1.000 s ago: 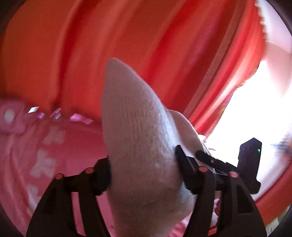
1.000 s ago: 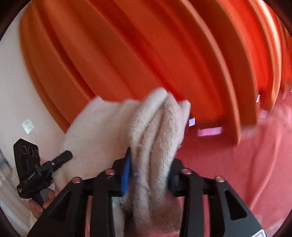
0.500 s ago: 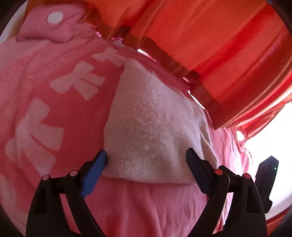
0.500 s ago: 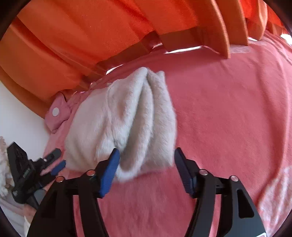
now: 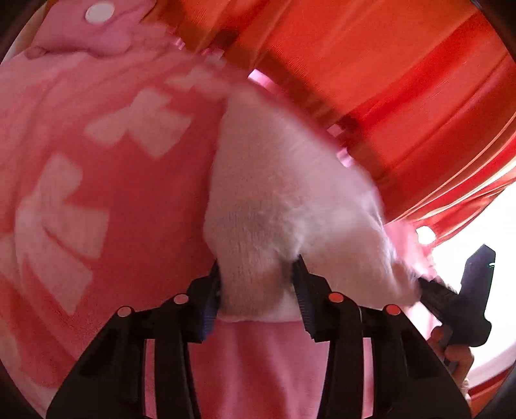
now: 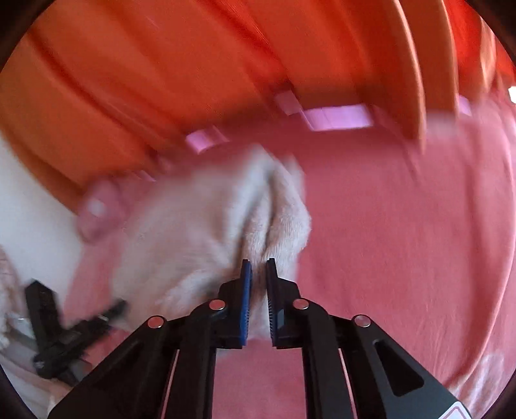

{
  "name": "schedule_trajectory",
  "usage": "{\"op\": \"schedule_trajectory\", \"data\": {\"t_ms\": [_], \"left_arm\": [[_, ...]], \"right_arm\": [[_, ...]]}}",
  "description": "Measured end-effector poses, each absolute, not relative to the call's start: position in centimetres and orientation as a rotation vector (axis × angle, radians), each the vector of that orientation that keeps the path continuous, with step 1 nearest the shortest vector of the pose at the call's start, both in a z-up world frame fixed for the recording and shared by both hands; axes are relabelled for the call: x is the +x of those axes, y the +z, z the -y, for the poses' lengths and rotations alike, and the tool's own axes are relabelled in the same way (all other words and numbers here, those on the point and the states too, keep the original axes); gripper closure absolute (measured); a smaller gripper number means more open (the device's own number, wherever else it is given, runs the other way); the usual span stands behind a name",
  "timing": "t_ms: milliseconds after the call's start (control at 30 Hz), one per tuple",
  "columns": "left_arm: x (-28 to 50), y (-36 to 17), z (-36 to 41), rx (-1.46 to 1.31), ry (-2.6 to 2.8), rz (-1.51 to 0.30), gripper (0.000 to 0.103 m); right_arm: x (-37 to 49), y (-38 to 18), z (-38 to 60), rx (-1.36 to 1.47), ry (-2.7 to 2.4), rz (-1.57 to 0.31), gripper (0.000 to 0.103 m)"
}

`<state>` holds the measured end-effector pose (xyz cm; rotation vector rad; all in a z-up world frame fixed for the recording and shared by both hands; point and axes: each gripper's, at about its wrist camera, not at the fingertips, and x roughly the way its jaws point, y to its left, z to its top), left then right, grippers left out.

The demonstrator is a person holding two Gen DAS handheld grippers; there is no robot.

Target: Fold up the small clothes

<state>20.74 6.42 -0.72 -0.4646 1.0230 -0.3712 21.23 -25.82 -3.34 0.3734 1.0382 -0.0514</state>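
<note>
A small white fuzzy garment lies on the pink bedcover. My left gripper has its jaws closing, and its pads pinch a bunched fold at the garment's near edge. In the right wrist view the same garment is blurred. My right gripper is shut on its near right corner, with a thin fold of cloth between the pads. The right gripper also shows at the garment's right end, held by a hand. The left gripper shows at the lower left.
Orange curtains hang close behind the bed's far edge. A pink cushion with a white dot lies at the far left corner. The bedcover stretches flat to the right of the garment. Bright light comes in at the right.
Both grippers came down with the garment from in front of the curtain to the bed. They opened and let it lie there. Now both have closed again on its near edge.
</note>
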Motion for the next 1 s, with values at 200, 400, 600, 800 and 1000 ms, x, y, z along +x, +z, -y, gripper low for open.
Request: {"op": "schedule_trajectory", "data": {"t_ms": [200,400,600,800,1000], "left_arm": [[19.3,1.8,-5.8,-0.318,-0.32,-0.976,0.061],[18.0,5.1,-5.3,-0.289,-0.317,-0.873,0.043],[19.2,3.4,-4.0,-0.227,-0.262,-0.928,0.043],[19.9,0.8,-3.5,-0.195,-0.235,-0.994,0.041],[19.0,0.6,-2.8,-0.148,-0.213,-0.99,0.041]], "right_arm": [[16.5,1.3,25.7,0.422,-0.029,-0.876,0.103],[17.0,3.1,21.9,0.351,0.142,-0.869,0.033],[20.2,1.5,20.0,0.328,0.165,-0.93,0.09],[19.1,1.1,22.9,0.323,0.1,-0.902,0.092],[17.2,0.1,22.7,0.348,0.083,-0.909,0.088]]}}
